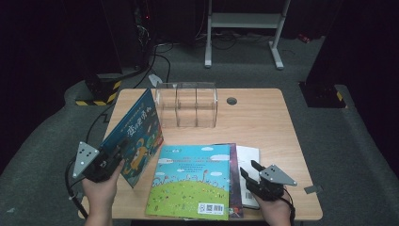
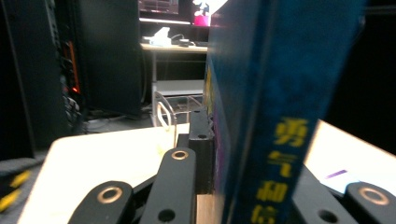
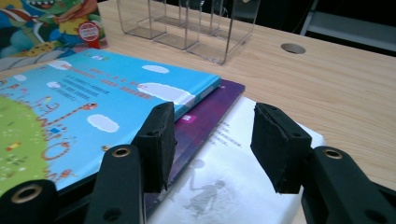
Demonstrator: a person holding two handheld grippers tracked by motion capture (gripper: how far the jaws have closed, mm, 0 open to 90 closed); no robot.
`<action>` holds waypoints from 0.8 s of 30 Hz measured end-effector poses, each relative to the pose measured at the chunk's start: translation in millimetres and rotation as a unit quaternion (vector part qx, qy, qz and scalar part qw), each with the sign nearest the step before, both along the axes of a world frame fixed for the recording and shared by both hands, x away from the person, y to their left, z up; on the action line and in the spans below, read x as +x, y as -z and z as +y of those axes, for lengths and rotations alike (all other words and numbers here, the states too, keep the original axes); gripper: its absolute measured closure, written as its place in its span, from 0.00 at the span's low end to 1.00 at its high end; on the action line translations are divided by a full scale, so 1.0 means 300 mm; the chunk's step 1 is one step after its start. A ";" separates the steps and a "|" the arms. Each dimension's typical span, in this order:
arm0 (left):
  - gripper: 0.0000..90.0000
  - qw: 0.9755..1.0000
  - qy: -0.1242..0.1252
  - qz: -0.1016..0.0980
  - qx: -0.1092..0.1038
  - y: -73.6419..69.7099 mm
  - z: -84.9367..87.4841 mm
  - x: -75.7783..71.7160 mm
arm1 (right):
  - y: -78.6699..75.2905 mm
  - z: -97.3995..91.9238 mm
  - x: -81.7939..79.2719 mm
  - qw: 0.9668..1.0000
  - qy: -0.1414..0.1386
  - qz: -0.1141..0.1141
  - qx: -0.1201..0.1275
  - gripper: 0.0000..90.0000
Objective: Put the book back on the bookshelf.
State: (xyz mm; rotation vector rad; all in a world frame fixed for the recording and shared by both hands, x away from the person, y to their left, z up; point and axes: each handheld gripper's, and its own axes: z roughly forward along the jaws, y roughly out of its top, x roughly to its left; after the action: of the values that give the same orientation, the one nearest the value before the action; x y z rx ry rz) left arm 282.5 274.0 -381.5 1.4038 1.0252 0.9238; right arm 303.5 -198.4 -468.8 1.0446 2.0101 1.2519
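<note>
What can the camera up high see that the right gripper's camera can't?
The high view takes in both hands: the left gripper clamped on a tilted blue book, and the right gripper from above. The right gripper view adds a close look at its open jaws above the white book, with nothing between them. Both share the sky-blue book, the purple book under it, the clear rack and the table.

This looks like a lab or test room set up for recording. A small wooden bench (image 1: 263,117) with a cable hole stands alone on grey carpet (image 1: 42,155) in a dark room, with loose cables (image 1: 160,56) trailing across the floor. Around it are dark equipment racks (image 2: 107,56), black-and-yellow hazard-striped bases (image 1: 99,92) and a white metal desk frame (image 1: 244,28).
</note>
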 end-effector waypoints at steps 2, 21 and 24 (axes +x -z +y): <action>0.90 1.000 -0.012 -0.004 0.000 0.004 -0.010 -0.007 | 0.008 -0.004 0.004 1.000 0.002 -0.003 0.001 0.55; 0.89 1.000 -0.012 0.022 -0.012 -0.015 -0.004 -0.019 | 0.029 -0.016 0.016 1.000 -0.010 0.000 0.012 0.55; 0.90 1.000 -0.014 0.023 -0.010 -0.018 0.002 -0.014 | 0.031 -0.011 0.014 1.000 -0.008 0.005 0.010 0.55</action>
State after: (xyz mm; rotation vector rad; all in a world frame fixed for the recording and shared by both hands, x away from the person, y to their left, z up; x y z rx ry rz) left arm 278.2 274.4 -376.1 1.4026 1.0882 0.9033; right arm 307.7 -201.9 -478.2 1.0480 2.0209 1.2814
